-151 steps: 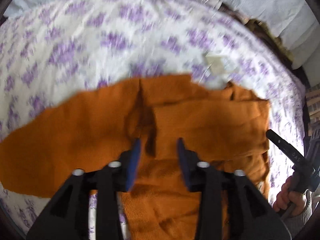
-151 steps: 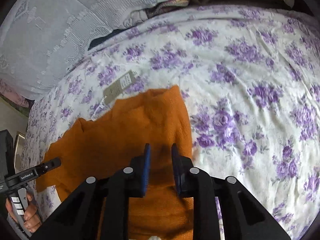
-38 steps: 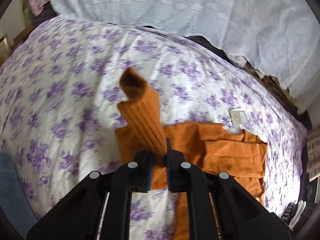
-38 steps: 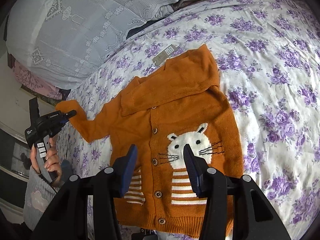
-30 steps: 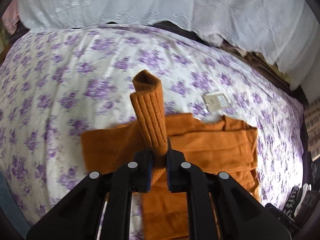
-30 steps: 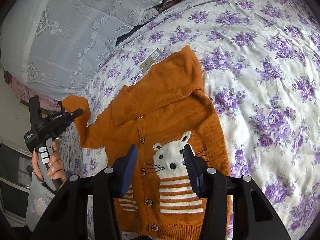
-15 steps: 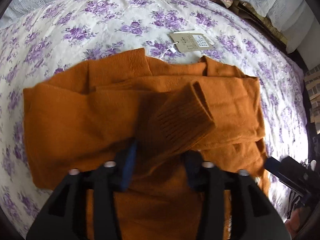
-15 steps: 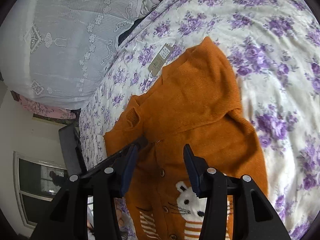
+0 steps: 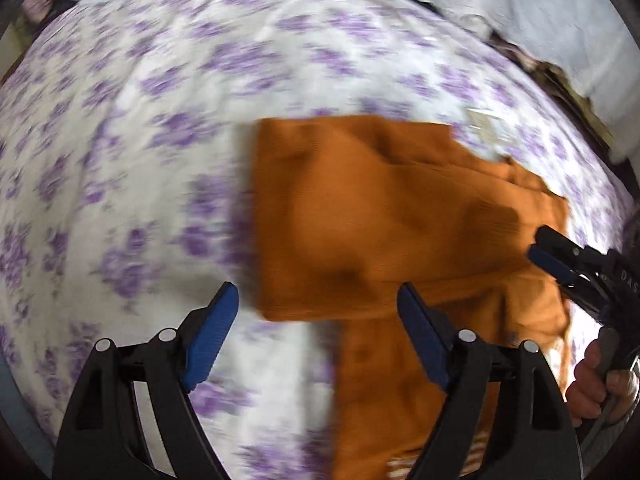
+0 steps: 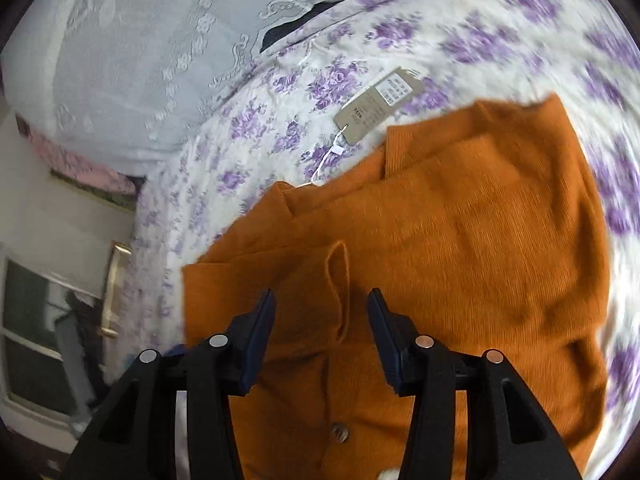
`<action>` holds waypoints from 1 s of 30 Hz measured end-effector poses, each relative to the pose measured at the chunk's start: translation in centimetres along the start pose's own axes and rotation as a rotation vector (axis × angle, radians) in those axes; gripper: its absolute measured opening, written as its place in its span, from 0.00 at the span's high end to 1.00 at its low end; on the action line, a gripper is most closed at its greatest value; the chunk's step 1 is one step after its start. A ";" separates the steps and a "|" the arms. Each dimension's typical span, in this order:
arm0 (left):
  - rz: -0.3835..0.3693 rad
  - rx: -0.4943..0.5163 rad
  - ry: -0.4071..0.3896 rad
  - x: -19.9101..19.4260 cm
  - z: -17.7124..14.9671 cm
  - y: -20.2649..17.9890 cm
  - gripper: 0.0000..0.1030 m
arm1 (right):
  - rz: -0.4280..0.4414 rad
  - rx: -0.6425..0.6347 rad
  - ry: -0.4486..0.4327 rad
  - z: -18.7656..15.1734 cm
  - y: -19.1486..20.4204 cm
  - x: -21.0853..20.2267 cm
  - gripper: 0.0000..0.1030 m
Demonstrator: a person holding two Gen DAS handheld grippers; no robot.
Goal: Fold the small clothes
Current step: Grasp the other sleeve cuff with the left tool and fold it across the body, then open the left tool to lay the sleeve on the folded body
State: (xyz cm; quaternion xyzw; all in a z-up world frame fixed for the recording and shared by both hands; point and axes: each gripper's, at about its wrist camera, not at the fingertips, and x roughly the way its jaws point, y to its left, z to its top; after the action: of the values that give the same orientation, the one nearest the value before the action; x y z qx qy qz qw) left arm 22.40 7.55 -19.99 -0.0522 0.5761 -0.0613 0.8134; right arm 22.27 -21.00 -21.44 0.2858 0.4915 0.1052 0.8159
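Observation:
A small orange knitted cardigan (image 9: 384, 216) lies on the purple-flowered bed sheet (image 9: 120, 160), both sleeves folded in over its chest. My left gripper (image 9: 316, 332) is open and empty, hovering just over the cardigan's left edge. The right gripper shows at the right of this view (image 9: 560, 264). In the right wrist view my right gripper (image 10: 322, 332) is open and empty above the cardigan (image 10: 460, 248), over the folded sleeve cuff (image 10: 338, 280). A button (image 10: 339, 432) shows below.
A paper hang tag (image 10: 376, 108) lies on the sheet (image 10: 280, 128) beyond the collar. White lace bedding (image 10: 140, 60) is piled along the far edge. A window and wall (image 10: 40, 320) are at the left past the bed edge.
My left gripper let go of the sleeve, opened wide and pulled back left off the cardigan. The sleeve now lies folded across the chest. My right gripper moved in low over the chest.

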 end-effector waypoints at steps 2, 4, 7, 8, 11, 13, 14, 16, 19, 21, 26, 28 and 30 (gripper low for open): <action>0.013 -0.022 0.015 0.7 0.5 0.9 0.23 | -0.022 -0.001 0.027 0.1 -0.4 1.2 0.55; 0.031 -0.018 0.015 1.1 0.8 1.0 0.23 | -0.013 -0.013 0.023 -0.1 0.0 1.7 0.62; 0.058 0.017 0.005 1.2 1.1 0.1 0.23 | 0.028 -0.071 0.021 -0.3 1.1 1.5 0.87; 0.058 0.024 0.003 1.2 1.2 -0.2 0.23 | 0.034 -0.081 0.007 -0.2 1.4 1.1 0.94; 0.036 0.030 -0.023 0.6 2.1 -1.4 0.23 | 0.016 -0.113 -0.060 0.4 1.9 -0.9 0.95; 0.026 0.043 -0.050 -0.1 2.7 -2.2 0.23 | -0.023 -0.121 -0.099 1.0 1.2 -2.4 0.95; 0.023 0.051 -0.062 -0.3 3.0 -2.8 0.23 | -0.050 -0.112 -0.114 1.3 0.5 -3.0 0.95; 0.020 0.075 -0.066 -0.2 3.6 -3.9 0.22 | -0.085 -0.062 -0.133 1.9 -1.5 -3.9 0.95; 0.069 0.105 -0.028 1.5 3.7 -4.9 0.19 | -0.121 0.038 -0.145 2.2 -5.1 -4.6 0.95; 0.107 0.100 0.031 3.5 3.6 -4.9 0.17 | -0.140 0.077 -0.146 2.0 -6.8 -4.8 0.95; 0.129 0.090 0.039 4.0 3.7 -4.9 0.16 | -0.154 0.082 -0.106 2.0 -7.7 -4.0 0.94; 0.127 0.097 -0.003 2.6 4.2 -5.1 0.18 | -0.179 0.064 -0.145 2.0 -6.8 -4.9 0.90; 0.125 0.101 -0.051 1.4 5.1 -5.2 0.18 | -0.189 0.017 -0.202 2.1 -5.3 -5.8 0.90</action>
State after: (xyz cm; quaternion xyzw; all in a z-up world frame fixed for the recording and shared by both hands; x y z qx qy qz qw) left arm 27.50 2.28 -18.75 0.0236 0.5533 -0.0380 0.8318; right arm 20.65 -28.70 -19.47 0.2543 0.4325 -0.0054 0.8650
